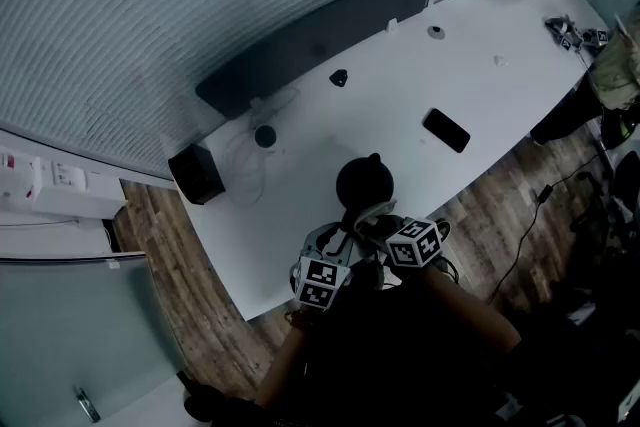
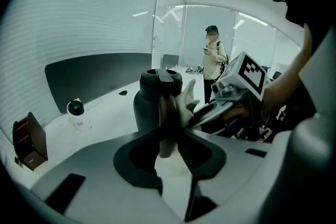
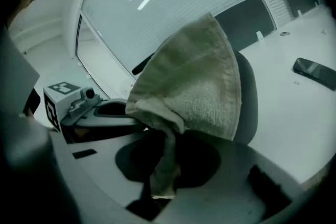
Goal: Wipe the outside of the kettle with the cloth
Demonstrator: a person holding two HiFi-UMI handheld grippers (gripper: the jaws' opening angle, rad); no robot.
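the left gripper is clamping the handle of the dark kettle, which is standing near the front edge of the white table. the right gripper is pinching the cloth and holding it draped against the kettle's side.

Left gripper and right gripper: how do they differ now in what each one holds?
The left gripper is shut on the kettle by its dark upright handle; the right gripper is shut on the pale cloth. The left gripper's load is rigid; the right gripper's cloth is soft, fans out above its jaws and lies against the kettle's side. Both are closed on something, and both are at the kettle.
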